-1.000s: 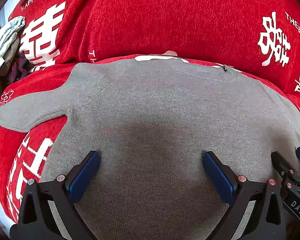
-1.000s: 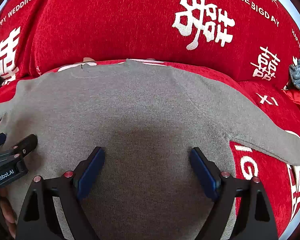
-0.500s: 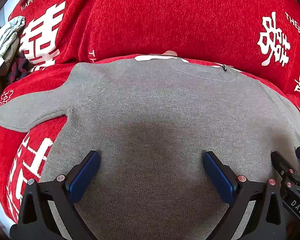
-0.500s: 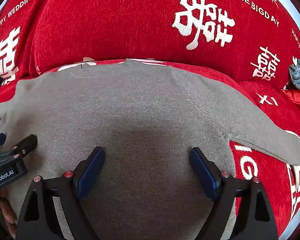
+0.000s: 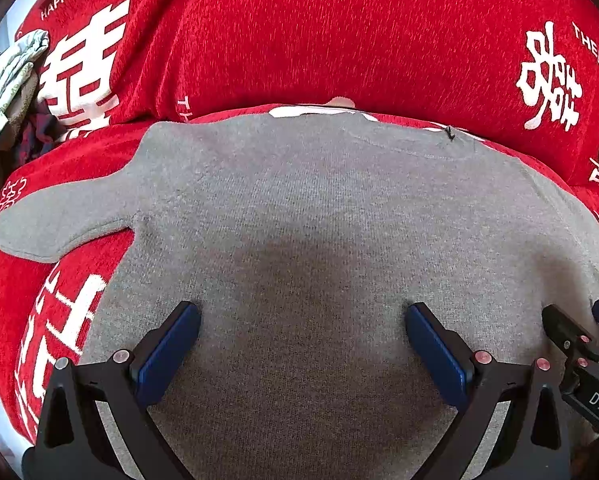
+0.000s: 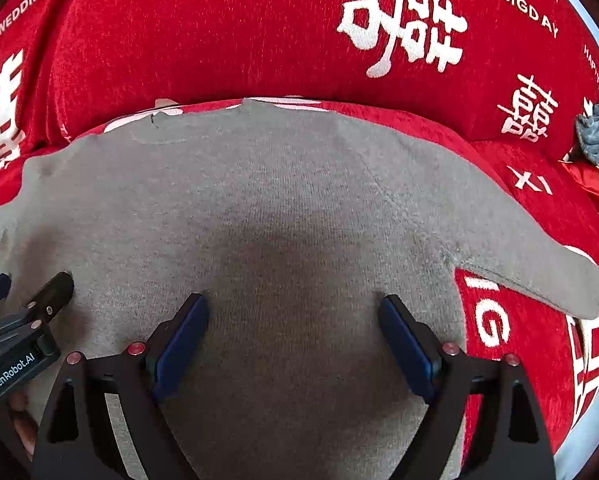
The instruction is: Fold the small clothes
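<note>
Nearest the cameras, the left tool [image 5: 301, 344] and the right tool [image 6: 293, 336] hang side by side over the lower body of a small grey knit sweater [image 5: 319, 208], each with its blue pads spread wide apart and gripping nothing. Whether the pads touch the cloth cannot be told. The left tool's black frame shows at the left edge of the right wrist view, so the two tools are close neighbours over the garment.

The sweater lies flat and spread out on the seat of a red sofa cover [image 5: 79, 312] printed with white characters. Its hem falls below both views, toward the seat's front edge. It looks light, soft and limp: it should drape, not hold a shape, and the knit may stretch or drag on the plush cover if pulled sideways. A pinch at the hem corners or at the side seams probably gives the cleanest hold, catching both layers.

Further out, one sleeve [image 5: 59, 220] reaches toward the seat's left side and the other sleeve [image 6: 539, 272] toward the right, with bare red seat under and beyond each, so there is room to bring them inward. The neckline [image 6: 159, 128] lies close to the seat's back edge, where the red backrest [image 6: 239, 40] rises. That leaves little room behind, so lengthwise folds are best brought forward. Bundled cloth sits at both far corners.
</note>
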Motion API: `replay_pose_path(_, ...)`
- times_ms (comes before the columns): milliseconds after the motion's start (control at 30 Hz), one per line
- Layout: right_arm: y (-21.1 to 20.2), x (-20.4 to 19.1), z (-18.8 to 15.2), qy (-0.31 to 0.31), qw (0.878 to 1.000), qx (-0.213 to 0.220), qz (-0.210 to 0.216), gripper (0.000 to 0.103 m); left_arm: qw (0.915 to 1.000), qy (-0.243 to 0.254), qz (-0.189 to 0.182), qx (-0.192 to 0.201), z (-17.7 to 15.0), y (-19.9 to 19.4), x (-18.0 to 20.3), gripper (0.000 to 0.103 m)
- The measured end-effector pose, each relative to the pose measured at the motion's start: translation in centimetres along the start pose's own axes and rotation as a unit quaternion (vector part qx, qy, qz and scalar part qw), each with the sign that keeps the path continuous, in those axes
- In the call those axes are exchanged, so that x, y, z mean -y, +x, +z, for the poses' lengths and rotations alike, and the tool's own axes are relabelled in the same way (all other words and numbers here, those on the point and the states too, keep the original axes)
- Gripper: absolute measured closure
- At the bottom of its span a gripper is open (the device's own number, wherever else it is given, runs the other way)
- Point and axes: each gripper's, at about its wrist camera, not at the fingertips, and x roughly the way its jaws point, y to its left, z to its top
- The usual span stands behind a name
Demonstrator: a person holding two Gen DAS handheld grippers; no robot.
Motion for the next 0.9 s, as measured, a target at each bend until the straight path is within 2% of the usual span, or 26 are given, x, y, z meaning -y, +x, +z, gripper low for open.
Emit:
replay_pose_path(233, 0.2, 0.1, 0.3, -0.002, 1.0, -0.017, 0.006, 0.012, 0.999, -0.002, 0.003, -0.044, 0.8, 0.2, 0.1, 0.0)
replay_pose_path(467, 1.1, 0.6, 1.2, -0.01, 0.999, -0.05, 0.01, 0.003, 0.9955, -0.007, 0.006, -0.094, 1.8, 0.8, 0.1, 0.0)
replay_pose_path(733, 1.2, 0.3, 1.5, -0.02, 0.998, -0.063, 0.01, 0.003, 0.9912, -0.015, 0.019, -0.13, 2.4, 1.0, 0.4, 0.0)
replay_pose_path(900, 1.1, 0.4, 1.5, -0.022, 0.998, -0.059, 0.015, 0.003, 0.9904, -0.014, 0.022, -0.136, 2.5, 0.9, 0.4, 0.0)
